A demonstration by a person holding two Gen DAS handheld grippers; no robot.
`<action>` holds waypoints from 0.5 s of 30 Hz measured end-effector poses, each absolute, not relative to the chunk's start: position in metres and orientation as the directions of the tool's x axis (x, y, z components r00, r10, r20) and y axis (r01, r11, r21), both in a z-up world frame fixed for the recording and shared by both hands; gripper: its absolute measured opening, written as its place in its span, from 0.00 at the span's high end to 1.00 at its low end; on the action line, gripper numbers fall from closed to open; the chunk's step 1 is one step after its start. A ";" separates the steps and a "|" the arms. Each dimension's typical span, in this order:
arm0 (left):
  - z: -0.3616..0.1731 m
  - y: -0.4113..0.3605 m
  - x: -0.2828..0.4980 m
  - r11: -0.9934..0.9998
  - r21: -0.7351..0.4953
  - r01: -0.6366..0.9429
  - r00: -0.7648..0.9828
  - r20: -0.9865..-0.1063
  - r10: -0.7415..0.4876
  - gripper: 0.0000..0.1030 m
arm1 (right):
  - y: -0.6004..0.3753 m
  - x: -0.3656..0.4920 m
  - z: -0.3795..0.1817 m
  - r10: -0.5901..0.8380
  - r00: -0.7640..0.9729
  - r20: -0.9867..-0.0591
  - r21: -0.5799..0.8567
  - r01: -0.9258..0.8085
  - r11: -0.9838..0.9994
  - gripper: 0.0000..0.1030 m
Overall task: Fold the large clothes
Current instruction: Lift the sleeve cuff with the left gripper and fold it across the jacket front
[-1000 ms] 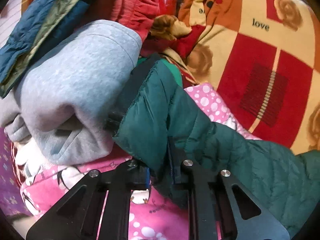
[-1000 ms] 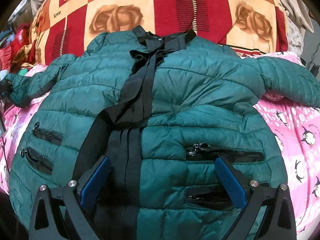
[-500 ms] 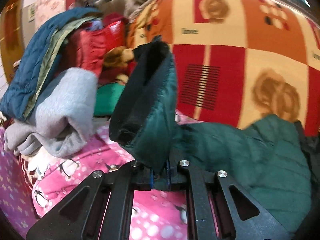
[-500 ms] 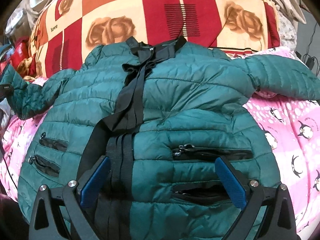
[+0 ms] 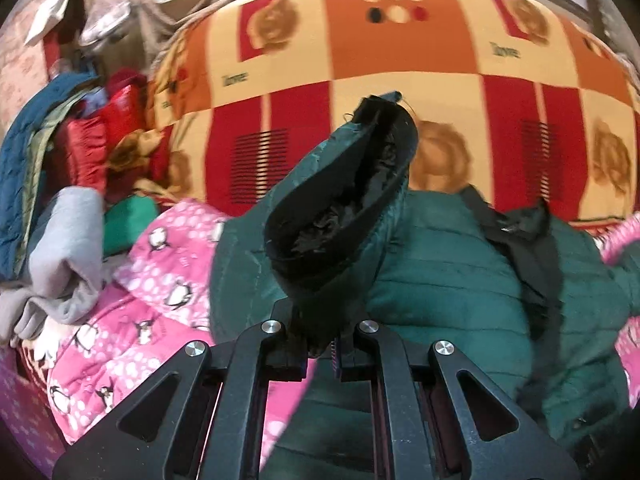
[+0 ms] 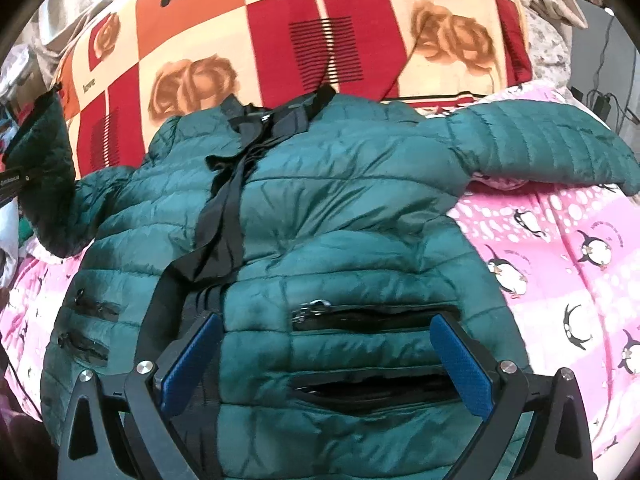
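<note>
A dark green quilted jacket [image 6: 340, 216] lies front up on a pink penguin blanket [image 6: 560, 240], with a black strap [image 6: 224, 216] down its middle and zip pockets [image 6: 372, 316]. My left gripper [image 5: 323, 350] is shut on the jacket's left sleeve cuff [image 5: 344, 208] and holds it raised, its black opening facing the camera. That lifted sleeve [image 6: 44, 168] also shows at the left edge of the right wrist view. My right gripper [image 6: 326, 364] is open and empty, hovering over the jacket's lower hem. The other sleeve [image 6: 552, 148] lies spread to the right.
A red, orange and cream checked blanket [image 5: 400, 60] rises behind the jacket. A pile of clothes sits at the left: a grey sweatshirt [image 5: 68, 256], a red jacket [image 5: 96, 136] and a blue quilted one [image 5: 16, 168].
My left gripper has lifted the sleeve cuff off the bed and swung it right, toward the jacket's body. My right gripper has stayed open over the hem.
</note>
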State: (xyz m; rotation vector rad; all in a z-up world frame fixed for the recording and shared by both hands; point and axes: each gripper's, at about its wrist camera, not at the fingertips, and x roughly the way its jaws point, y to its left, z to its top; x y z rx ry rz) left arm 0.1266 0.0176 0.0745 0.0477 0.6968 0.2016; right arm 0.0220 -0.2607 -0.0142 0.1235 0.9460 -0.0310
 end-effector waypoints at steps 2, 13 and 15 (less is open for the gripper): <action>0.076 0.008 0.127 0.982 0.114 -0.153 0.752 -0.631 0.190 0.93 | -0.267 0.021 -0.013 0.025 0.588 -0.809 0.098 0.092 0.991 0.00; 0.074 -0.027 0.127 0.988 0.115 -0.098 0.752 -0.642 0.150 0.93 | -0.285 0.018 -0.017 0.025 0.580 -0.815 0.117 0.122 0.986 0.00; 0.073 -0.030 0.127 0.990 0.115 -0.086 0.749 -0.647 0.141 0.93 | -0.286 0.018 -0.017 0.027 0.579 -0.815 0.121 0.125 0.985 0.00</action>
